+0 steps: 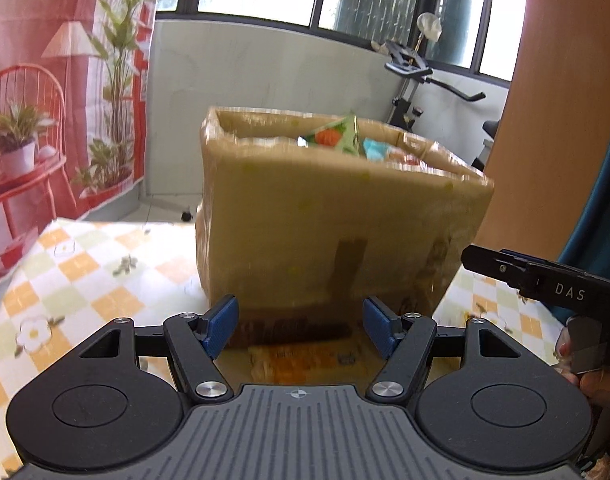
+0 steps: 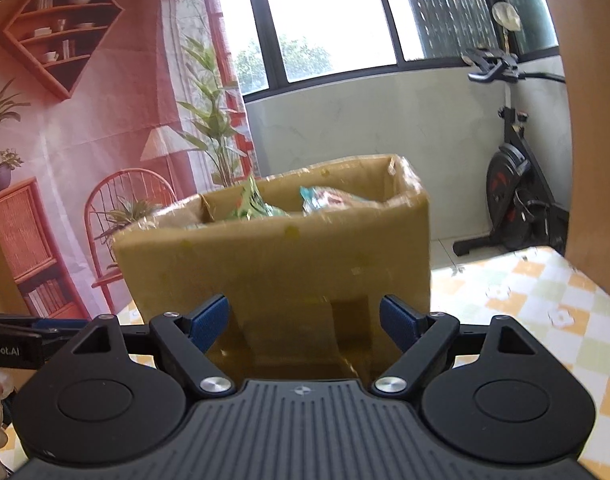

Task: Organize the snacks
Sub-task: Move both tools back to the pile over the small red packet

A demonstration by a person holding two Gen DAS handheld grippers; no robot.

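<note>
Both grippers lined up on the snack box

Left gripper and right gripper spread, empty; cardboard box of snack packets just ahead of jaws; probably reach-in stage; next: pick a packet.

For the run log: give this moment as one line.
phase: approach | left hand-held gripper: open, empty | right hand-held gripper: open, empty | cardboard box: on table, snack packets inside
</note>
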